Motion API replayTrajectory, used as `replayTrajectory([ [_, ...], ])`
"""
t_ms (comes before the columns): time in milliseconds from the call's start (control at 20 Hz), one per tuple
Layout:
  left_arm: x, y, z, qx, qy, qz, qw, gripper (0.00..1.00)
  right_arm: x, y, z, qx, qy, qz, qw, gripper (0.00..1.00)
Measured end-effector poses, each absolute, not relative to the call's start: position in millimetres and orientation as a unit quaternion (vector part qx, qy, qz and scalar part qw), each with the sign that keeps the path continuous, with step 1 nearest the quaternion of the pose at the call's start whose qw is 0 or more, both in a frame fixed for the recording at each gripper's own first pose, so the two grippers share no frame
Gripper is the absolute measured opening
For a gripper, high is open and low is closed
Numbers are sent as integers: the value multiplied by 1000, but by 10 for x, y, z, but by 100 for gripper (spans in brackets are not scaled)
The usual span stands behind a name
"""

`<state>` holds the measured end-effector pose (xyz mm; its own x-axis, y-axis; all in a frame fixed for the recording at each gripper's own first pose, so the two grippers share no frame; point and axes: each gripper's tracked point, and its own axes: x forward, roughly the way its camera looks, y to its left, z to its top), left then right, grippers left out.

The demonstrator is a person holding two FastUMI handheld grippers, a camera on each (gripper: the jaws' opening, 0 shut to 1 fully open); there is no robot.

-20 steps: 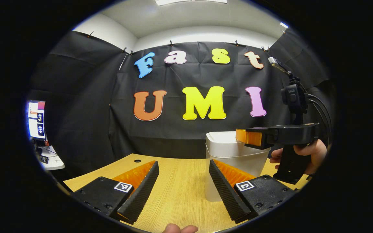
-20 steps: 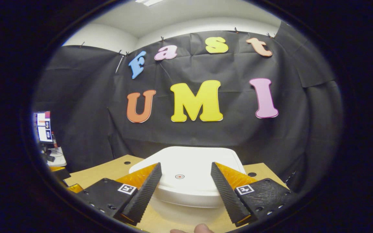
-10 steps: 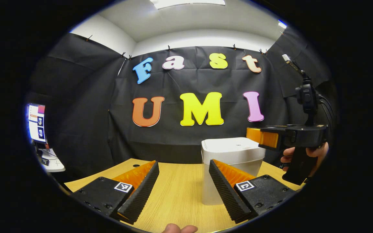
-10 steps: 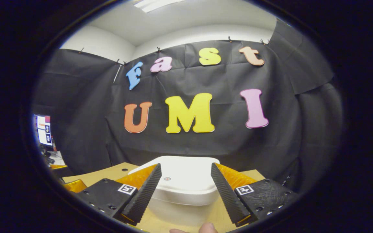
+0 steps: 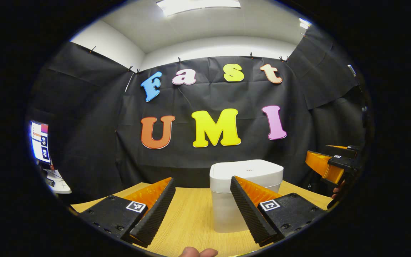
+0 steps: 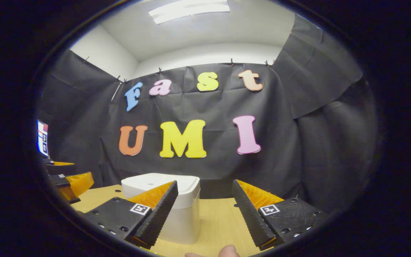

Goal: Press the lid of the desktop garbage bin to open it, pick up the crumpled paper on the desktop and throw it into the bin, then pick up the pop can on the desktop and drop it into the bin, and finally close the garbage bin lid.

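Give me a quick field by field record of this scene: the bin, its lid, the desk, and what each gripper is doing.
bin: white bin standing upright on the wooden desk
lid: lid down, closed
left gripper: left gripper open, nothing between its fingers
right gripper: right gripper open, holding nothing, bin off to its left
paper and can: can't tell where they are

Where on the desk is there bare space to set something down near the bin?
Bare wood lies left of the bin, between it and the desk edge, and on its right, ahead of the right hand-held gripper. The far strip behind the bin looks narrow.
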<state>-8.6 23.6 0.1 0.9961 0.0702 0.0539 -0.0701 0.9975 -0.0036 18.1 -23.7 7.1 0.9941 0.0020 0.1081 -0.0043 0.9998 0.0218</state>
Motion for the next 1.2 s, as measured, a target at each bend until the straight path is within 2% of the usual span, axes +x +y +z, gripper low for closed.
replayTrajectory([
  [150,-62,134,-104,-10,-19,28,999,99,78,-426,33,13,-62,-23,998,96],
  [250,-7,96,-138,-8,-13,29,999,99,53,-439,-34,-1,-65,-30,997,92],
  [300,12,78,-157,-9,-11,28,1000,99,42,-399,-78,-8,-64,-26,998,95],
  [500,47,32,-138,-4,-12,27,1000,100,67,-336,-100,-21,-62,-15,998,92],
  [550,57,32,-143,-2,-11,29,1000,99,68,-330,-91,-23,-65,-14,998,96],
  [750,76,5,-131,-2,-12,28,1000,99,83,-325,-91,-16,-68,-12,997,99],
  [950,83,28,-148,-3,-12,27,1000,99,69,-292,-101,-19,-67,-11,997,94],
  [1000,80,45,-154,-4,-11,28,1000,99,71,-272,-90,-19,-68,-11,997,96],
  [1200,52,89,-137,-1,-14,33,999,99,61,-231,-82,-24,-73,-13,997,94],
])
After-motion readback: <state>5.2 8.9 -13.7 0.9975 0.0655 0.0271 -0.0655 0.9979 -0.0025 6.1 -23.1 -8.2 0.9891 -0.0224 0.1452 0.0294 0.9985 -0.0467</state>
